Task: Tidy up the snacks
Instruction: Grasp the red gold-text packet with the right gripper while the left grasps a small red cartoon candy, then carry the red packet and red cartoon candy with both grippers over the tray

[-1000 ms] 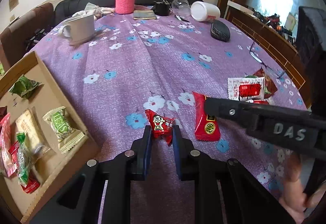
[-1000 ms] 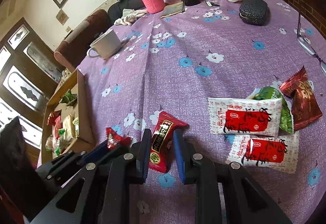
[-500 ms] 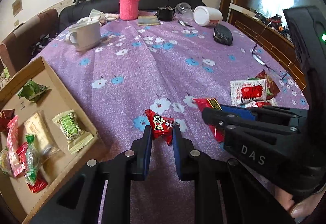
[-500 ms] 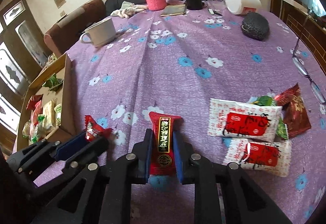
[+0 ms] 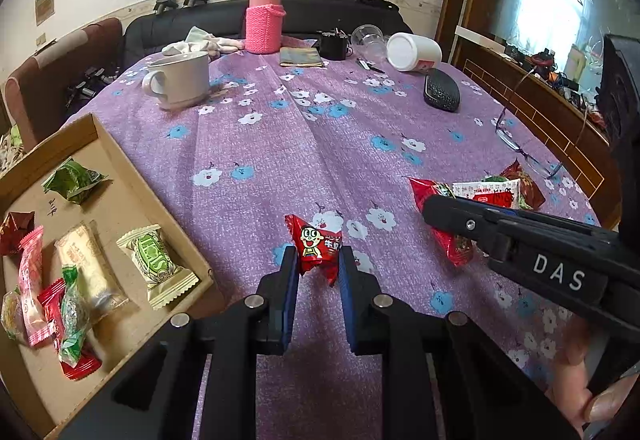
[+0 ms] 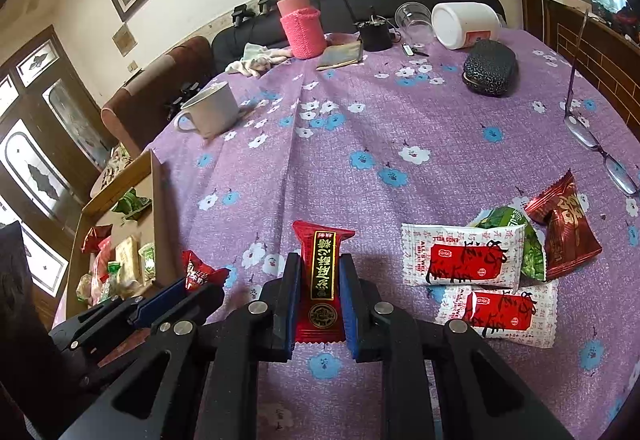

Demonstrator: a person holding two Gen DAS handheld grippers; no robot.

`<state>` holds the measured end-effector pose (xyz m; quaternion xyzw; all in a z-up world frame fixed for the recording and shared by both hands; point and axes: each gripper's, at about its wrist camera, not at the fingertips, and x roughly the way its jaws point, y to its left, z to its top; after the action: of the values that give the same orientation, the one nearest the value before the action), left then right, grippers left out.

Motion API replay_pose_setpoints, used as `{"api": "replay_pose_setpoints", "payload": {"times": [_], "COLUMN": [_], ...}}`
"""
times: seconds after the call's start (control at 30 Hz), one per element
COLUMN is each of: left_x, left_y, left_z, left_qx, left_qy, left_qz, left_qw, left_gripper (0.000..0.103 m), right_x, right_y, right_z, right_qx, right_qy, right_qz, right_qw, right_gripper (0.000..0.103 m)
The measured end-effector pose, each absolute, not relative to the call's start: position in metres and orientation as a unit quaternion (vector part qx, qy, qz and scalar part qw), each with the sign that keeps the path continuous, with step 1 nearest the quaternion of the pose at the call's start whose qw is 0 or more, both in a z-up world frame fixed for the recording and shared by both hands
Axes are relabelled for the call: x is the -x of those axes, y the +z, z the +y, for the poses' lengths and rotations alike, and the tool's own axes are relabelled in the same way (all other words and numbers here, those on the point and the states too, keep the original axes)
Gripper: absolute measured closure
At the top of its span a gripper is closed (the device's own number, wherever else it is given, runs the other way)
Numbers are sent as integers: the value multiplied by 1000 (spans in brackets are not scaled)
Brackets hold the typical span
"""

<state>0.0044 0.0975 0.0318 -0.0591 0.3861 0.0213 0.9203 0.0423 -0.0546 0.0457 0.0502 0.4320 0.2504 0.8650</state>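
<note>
Cardboard box (image 5: 120, 175) sat at the left edge of the purple flowered tablecloth (image 5: 304, 143), holding loose wrapped snacks: a green packet (image 5: 74, 179) at the far end, a pale green-and-cream one (image 5: 154, 264) near the right wall, and a cluster of pink, red and green pieces at the near left. White mug (image 5: 180, 79) stood beyond the box. Left gripper (image 5: 318, 268) was clamped on a small red cartoon-face candy (image 5: 316, 244), held just above the cloth beside the box's near corner. To its right, right gripper (image 6: 318, 272) was closed on a long red bar with a black-and-gold label (image 6: 322, 272), both pads pressing its sides; whether its lower end touched the cloth was unclear. Further right lay the remaining pile: 2 white-and-red packets (image 6: 464, 256), a green packet (image 6: 516, 232) and a dark red packet (image 6: 564, 228), overlapping. Eyeglasses (image 6: 600, 143) rested near the right table edge.
</note>
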Motion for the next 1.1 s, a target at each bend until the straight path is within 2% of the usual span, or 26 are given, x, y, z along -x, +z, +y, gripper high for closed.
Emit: {"api": "replay_pose_setpoints", "payload": {"times": [1.1], "left_x": [11], "left_y": [50], "left_z": [112], "left_qx": [84], "left_qy": [41], "left_qz": [351], "left_qw": [932], "left_gripper": [84], "right_x": [-42], "right_y": [48], "right_z": [-59], "right_qx": [-60], "right_qy": [251], "right_qz": [419], "right_qw": [870], "right_gripper": [83]}}
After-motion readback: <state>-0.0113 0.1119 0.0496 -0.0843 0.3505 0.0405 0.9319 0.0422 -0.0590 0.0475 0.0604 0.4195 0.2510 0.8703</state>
